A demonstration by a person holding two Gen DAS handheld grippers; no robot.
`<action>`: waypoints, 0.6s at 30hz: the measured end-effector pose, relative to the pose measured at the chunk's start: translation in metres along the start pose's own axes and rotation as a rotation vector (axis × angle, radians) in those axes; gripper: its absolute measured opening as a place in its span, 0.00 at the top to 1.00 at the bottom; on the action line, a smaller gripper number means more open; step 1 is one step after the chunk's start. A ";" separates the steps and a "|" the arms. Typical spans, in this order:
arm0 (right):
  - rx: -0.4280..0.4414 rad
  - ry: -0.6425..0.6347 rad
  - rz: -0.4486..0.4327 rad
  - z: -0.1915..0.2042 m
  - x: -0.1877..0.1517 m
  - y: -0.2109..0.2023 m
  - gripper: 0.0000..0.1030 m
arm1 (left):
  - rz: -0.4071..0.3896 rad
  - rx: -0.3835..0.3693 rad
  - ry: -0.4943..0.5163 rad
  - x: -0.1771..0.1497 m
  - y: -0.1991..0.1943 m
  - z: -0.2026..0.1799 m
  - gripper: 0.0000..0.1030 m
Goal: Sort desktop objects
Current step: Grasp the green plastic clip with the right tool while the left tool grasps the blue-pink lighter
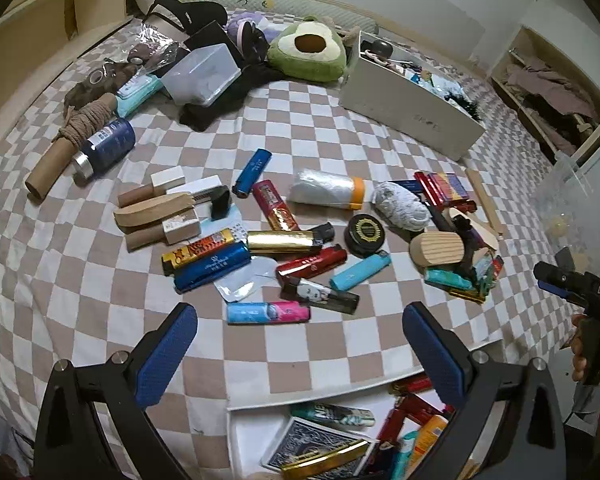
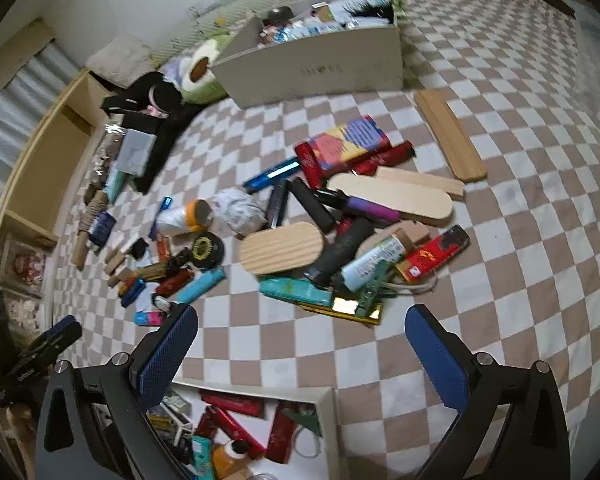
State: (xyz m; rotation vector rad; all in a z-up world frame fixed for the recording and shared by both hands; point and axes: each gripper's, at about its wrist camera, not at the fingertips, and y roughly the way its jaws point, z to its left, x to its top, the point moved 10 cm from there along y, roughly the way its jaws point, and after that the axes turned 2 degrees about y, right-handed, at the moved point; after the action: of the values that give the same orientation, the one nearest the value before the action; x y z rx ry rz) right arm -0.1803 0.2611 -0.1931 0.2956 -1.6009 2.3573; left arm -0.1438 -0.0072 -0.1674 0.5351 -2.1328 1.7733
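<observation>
Clutter is what we face across the checked bed cover (image 1: 80, 300), and we read it from left to right. At far left lie a cardboard tube (image 1: 66, 150) wound with cord and a dark blue bottle (image 1: 106, 148); nearer the middle sit wooden blocks (image 1: 156, 212), then a scatter of lighters (image 1: 284, 240) and a black round tin (image 1: 365, 233), with a second heap (image 2: 340, 232) of wooden pieces and lighters to the right. Our left gripper (image 1: 300, 354) hovers with fingers wide apart, holding nothing; our right gripper (image 2: 302, 354) is likewise spread and empty. Just below them the near white tray (image 1: 320, 400) already holds several lighters and a card deck, so we judge sorting begun but mostly unfinished. A large white box (image 1: 412, 114) stands far right.
</observation>
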 end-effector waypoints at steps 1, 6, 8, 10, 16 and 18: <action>-0.004 0.008 0.011 -0.003 -0.001 0.004 0.00 | -0.001 0.008 0.003 0.001 0.001 0.002 0.00; -0.023 0.046 0.065 -0.017 -0.007 0.023 0.00 | 0.019 0.042 0.002 0.001 0.010 0.011 0.00; -0.047 0.065 0.104 -0.024 -0.011 0.032 0.00 | 0.033 0.052 -0.005 0.000 0.015 0.015 0.00; -0.070 0.083 0.131 -0.030 -0.013 0.038 0.00 | 0.047 0.058 -0.009 -0.001 0.019 0.018 0.00; -0.114 0.132 0.202 -0.046 -0.018 0.056 0.00 | 0.080 0.062 -0.023 -0.002 0.030 0.025 0.00; -0.119 0.137 0.212 -0.047 -0.018 0.060 0.01 | 0.085 0.060 -0.030 -0.002 0.032 0.027 0.00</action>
State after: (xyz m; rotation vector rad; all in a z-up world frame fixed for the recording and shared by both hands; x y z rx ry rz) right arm -0.1839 0.2823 -0.2685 -0.0624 -1.7726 2.3605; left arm -0.1571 -0.0288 -0.2007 0.4957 -2.1583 1.8924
